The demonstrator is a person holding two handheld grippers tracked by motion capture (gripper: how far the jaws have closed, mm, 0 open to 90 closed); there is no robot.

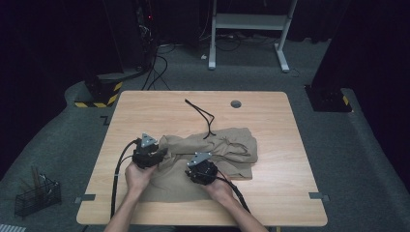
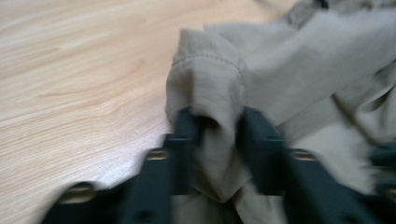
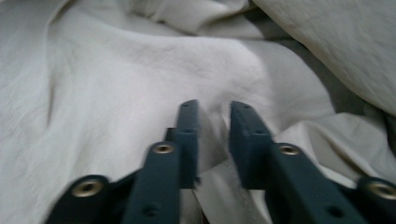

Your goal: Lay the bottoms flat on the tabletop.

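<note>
Here the left gripper (image 2: 217, 123) pinches a hemmed fold of the crumpled beige cotton garment (image 1: 227, 145); the right gripper (image 3: 212, 121) pinches a thinner ridge at lower centre, which may slip free.

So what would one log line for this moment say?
left claw: pinching hemmed fold of tan garment | right claw: pinching fold of it | table: wooden

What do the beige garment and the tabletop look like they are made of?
The garment looks like thin woven cloth, maybe cotton, matte: it creases softly and has a stitched hem. The tabletop looks like light wood or wood-grain laminate, smooth with a faint sheen; which one cannot be told.
</note>
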